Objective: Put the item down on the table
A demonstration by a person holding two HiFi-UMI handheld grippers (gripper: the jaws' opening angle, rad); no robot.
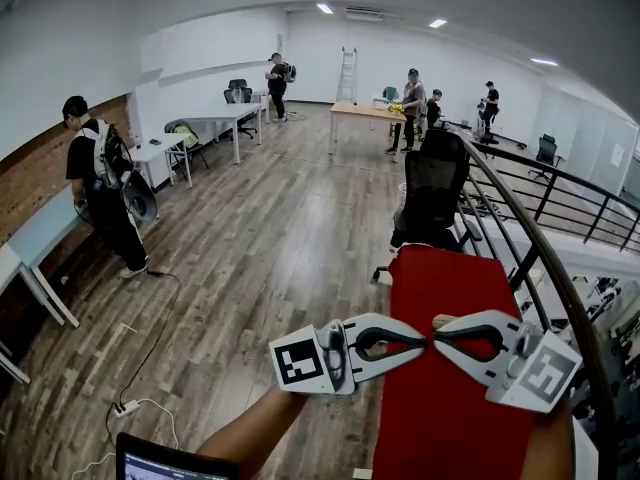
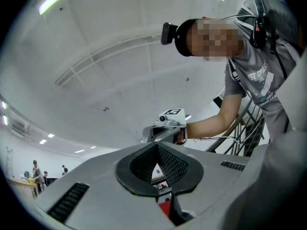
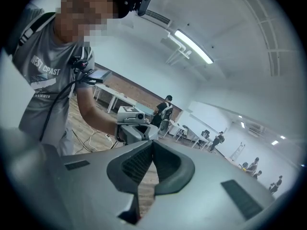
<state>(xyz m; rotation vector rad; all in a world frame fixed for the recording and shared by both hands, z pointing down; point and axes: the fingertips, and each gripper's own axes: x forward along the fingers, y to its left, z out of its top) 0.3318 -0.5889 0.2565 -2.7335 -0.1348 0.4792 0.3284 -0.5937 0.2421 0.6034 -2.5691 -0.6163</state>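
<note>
Head view: my left gripper and right gripper meet tip to tip, each with its jaws pressed together and empty. The right one hangs over the red table, the left just off the table's left edge, above the wood floor. Left gripper view: jaws together, nothing between them, right gripper straight ahead. Right gripper view: same, closed on nothing, left gripper ahead. Where the item is I can't tell, since no view shows it, so there's no direction or axis to give. The right gripper is nearer the table.
</note>
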